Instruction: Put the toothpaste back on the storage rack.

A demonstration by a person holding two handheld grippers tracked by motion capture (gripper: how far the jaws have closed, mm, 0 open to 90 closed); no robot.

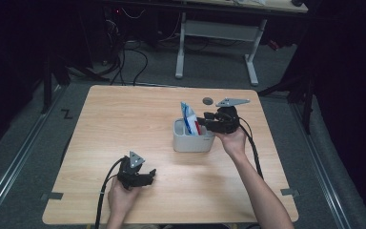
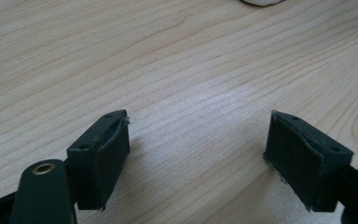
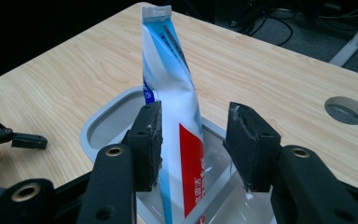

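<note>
A white, blue and red toothpaste tube point(image 1: 188, 117) point(image 3: 170, 93) stands upright in a grey open container point(image 1: 190, 142) point(image 3: 91, 128) right of the table's middle. My right gripper point(image 1: 201, 121) point(image 3: 196, 135) reaches in from the right with its jaws on either side of the tube's lower part. One pad lies against the tube and the other stands off it with a gap, so the gripper is open. Near the front edge at the left, my left gripper point(image 1: 150, 175) point(image 2: 198, 149) is held low over bare wood, open wide with nothing between its jaws.
A round cable hole point(image 1: 208, 100) point(image 3: 346, 109) sits in the tabletop behind the container. Beyond the table stand a white-legged desk point(image 1: 181, 47) and loose cables on the floor. The wooden tabletop point(image 1: 124, 119) stretches to the left of the container.
</note>
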